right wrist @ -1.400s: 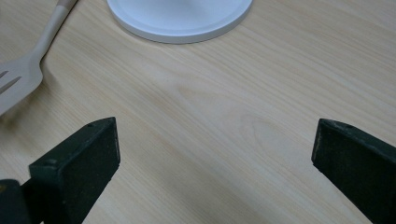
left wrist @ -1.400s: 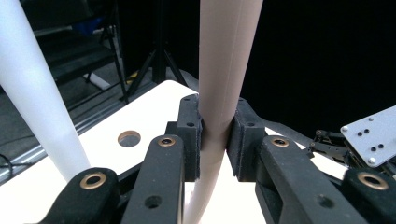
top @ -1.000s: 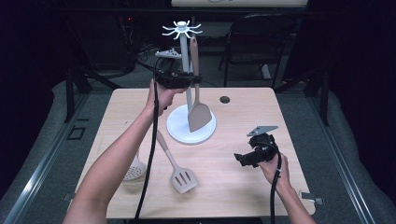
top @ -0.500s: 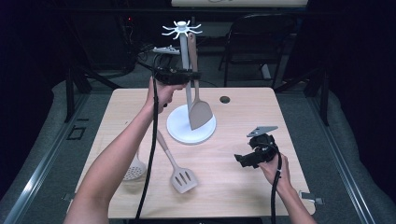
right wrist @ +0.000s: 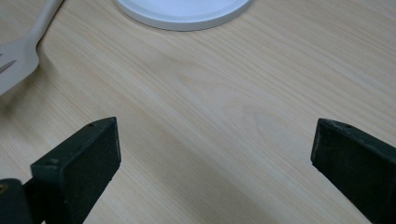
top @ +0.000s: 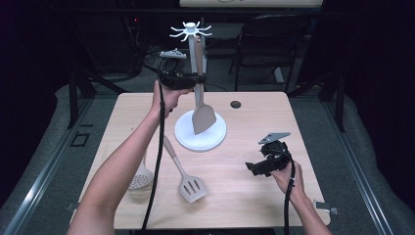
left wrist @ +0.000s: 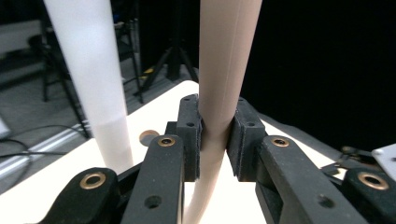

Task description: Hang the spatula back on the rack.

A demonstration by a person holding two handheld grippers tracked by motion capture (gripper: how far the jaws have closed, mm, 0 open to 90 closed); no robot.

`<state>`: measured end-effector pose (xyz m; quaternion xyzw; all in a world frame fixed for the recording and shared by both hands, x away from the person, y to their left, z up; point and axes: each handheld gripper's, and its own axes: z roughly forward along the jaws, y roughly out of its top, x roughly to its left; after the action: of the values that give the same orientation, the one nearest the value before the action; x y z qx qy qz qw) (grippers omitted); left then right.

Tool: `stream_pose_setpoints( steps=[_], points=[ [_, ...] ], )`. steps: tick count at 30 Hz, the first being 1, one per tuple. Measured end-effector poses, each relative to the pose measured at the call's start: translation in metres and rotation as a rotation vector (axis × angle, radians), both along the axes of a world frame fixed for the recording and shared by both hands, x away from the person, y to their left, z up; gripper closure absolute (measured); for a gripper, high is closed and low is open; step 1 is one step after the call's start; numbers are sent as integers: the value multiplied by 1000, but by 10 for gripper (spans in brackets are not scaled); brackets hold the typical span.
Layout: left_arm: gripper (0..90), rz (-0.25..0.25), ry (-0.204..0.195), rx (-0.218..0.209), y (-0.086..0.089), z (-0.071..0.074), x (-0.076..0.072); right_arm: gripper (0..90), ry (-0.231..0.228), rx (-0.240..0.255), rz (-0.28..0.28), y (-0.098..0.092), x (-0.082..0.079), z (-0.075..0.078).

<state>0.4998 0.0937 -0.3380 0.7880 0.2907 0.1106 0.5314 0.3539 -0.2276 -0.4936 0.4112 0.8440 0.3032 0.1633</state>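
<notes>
Seen from the high view, the beige spatula [top: 199, 105] is held upright by its handle in the left gripper [top: 195, 81], raised beside the white post of the utensil stand [top: 200, 129], with the blade hanging over the stand's round base at the far middle of the wooden table [top: 254, 196]. A slotted turner [top: 188, 183] and a skimmer [top: 139, 178] are seen lying flat on the near left of the table, while the right gripper [top: 254, 168] is held low over the near right, well apart from the stand. In the left gripper view, the spatula's handle [left wrist: 219, 93] is shown clamped between the two black pads, with the stand's post [left wrist: 93, 79] just to its left. In the right gripper view, the jaws are shown spread wide over bare wood, with nothing between them.
</notes>
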Motion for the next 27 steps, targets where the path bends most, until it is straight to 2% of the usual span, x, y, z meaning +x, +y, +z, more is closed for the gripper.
stream_pose_setpoints(
  steps=[3, 9, 13, 14, 16, 18, 19, 21, 25, 27],
  points=[
    [770, 25, -38, 26, 0, -1, 0, 13, 5, -5, 5, 0, 0, 0],
    [769, 63, -87, 70, -2, -1, -1, 15, 8, -1, 11, 0, 1, -1],
    [768, 84, -93, 91, -3, 0, -3, 45, 7, -27, 15, 0, 1, -1],
    [767, 86, -97, 100, -3, 0, -3, 45, 6, -10, 14, 1, 1, -2],
    [758, 89, -105, 107, -3, 0, -5, 45, 9, -9, 16, 0, 1, -2],
    [658, 94, -103, 130, -3, 1, -7, 44, 5, -5, 10, 1, 1, -2],
    [612, 99, -106, 142, -2, 1, -9, 43, 8, -19, 15, 0, 1, -2],
    [558, 99, -111, 149, 1, 1, -13, 43, 12, -17, 14, 0, 0, -1],
    [526, 99, -120, 137, 13, 5, -21, 44, 13, -17, 17, 1, 1, -2],
    [571, 92, -130, 133, 18, 8, -25, 49, 15, -24, 17, 1, 1, -2]
  ],
)
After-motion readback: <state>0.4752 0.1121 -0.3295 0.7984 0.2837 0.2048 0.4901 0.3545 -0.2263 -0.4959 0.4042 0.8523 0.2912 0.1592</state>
